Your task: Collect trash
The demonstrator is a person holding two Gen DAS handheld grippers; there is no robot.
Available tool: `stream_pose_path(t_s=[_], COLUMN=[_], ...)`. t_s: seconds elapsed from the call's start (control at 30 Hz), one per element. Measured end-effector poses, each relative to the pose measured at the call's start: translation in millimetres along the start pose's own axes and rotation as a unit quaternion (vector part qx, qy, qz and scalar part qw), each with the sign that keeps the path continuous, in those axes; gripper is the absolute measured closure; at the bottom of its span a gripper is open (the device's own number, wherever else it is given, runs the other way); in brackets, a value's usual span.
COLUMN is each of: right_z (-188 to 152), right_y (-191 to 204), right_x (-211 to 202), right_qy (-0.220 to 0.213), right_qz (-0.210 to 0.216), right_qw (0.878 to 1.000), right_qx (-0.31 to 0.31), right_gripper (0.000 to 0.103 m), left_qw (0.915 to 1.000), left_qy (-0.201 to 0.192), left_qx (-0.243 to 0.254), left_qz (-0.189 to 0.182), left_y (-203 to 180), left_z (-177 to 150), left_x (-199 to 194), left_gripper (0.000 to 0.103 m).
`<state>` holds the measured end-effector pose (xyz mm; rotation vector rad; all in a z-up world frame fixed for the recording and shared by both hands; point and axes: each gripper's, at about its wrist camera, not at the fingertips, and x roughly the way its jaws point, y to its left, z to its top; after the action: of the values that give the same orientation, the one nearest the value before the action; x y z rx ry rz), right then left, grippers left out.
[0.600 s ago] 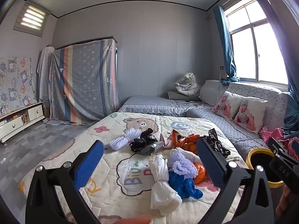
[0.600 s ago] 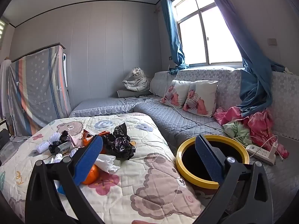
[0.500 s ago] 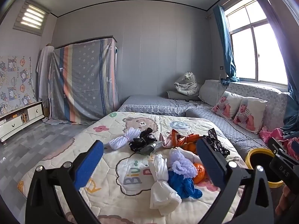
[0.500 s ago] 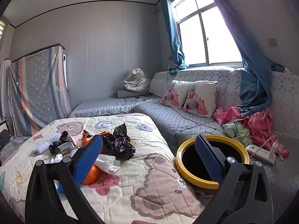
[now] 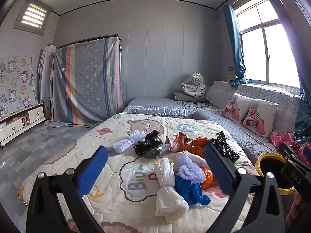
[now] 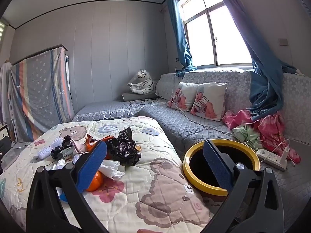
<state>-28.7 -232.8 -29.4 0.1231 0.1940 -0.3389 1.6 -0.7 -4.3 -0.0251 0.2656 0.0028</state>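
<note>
1. While both claws hang above the quilt [image 5: 81, 151], nothing is gripped: the left gripper [image 5: 155, 169] has its jaws spread wide and empty, and the right gripper [image 6: 154, 163] is the same.
2. Trash sits in a loose heap mid-quilt: white mesh sleeve [image 5: 127, 144], black bag scrap [image 5: 147, 144], orange wrapper [image 5: 191, 143], crumpled black bag [image 6: 124, 149], white plastic bundle [image 5: 168, 190], lilac foam net [image 5: 189, 169], blue glove [image 5: 191, 191], and an orange [image 6: 95, 182] tucked just beside the glove.
3. Yellow-rimmed bin [image 6: 221, 188] stands off the quilt's right edge, near the right gripper, well apart from the farthest pieces.
4. Judgement: task at the start, no piece picked yet, bin contents not visible (dark inside).
5. Risks:
   - pieces overlap, so a pinch could drag a neighbour along or snag the quilt fabric.
   - thin plastic may slip from the pads if caught only by an edge.
   - the orange could roll off the bed if nudged (not clearly trash either).
   - power strip [image 6: 272, 156] and its cables lie just beside the bin; a wide swing could hook them.
   - light bags may land on the rim and fall outside if released too early.
</note>
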Motion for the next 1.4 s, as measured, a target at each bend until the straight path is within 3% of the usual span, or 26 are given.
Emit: stream_pose_path(t_s=[1.4], right_z=[-1.6], right_y=[-1.2], right_x=[2.2], right_qy=[0.004], right_qz=[0.001], right_qw=[1.000], right_qx=[0.002], right_gripper=[0.008], left_qw=[1.0000], left_qy=[0.005], left_qx=[0.002], left_qz=[-0.002], left_y=[0.9], left_z=[0.1], left_x=[1.1], left_gripper=[0.007])
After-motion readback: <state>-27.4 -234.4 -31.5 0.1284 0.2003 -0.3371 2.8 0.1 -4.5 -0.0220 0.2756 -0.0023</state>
